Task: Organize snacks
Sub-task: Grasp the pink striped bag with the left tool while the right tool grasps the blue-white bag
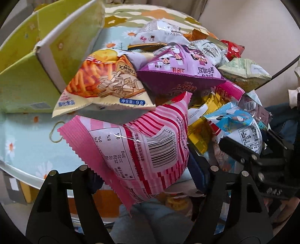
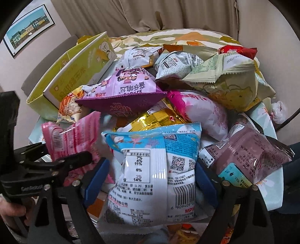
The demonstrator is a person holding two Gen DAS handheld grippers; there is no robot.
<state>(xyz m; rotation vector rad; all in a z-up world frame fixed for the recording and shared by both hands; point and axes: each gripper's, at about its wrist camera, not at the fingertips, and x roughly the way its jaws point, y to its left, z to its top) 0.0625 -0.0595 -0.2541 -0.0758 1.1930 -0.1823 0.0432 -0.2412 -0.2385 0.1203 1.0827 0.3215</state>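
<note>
A heap of snack packets covers the table. My left gripper (image 1: pixel 148 174) is shut on a pink striped packet (image 1: pixel 142 150), which also shows in the right wrist view (image 2: pixel 73 138). My right gripper (image 2: pixel 150 178) is shut on a blue and white packet (image 2: pixel 153 169), also visible at the right of the left wrist view (image 1: pixel 241 127). Both packets sit at the near edge of the heap. The right gripper's black body (image 1: pixel 262 159) is close beside the left one. A yellow-green cardboard box (image 1: pixel 37 65) stands open at the back left, also seen in the right wrist view (image 2: pixel 75 71).
The heap holds a purple packet (image 1: pixel 180 69), an orange fries packet (image 1: pixel 105 80), a pale green packet (image 2: pixel 230 84), a mauve packet (image 2: pixel 249 159) and yellow ones (image 2: pixel 150 118). The table has a flowered cloth (image 1: pixel 24 135). Curtains hang behind (image 2: pixel 150 16).
</note>
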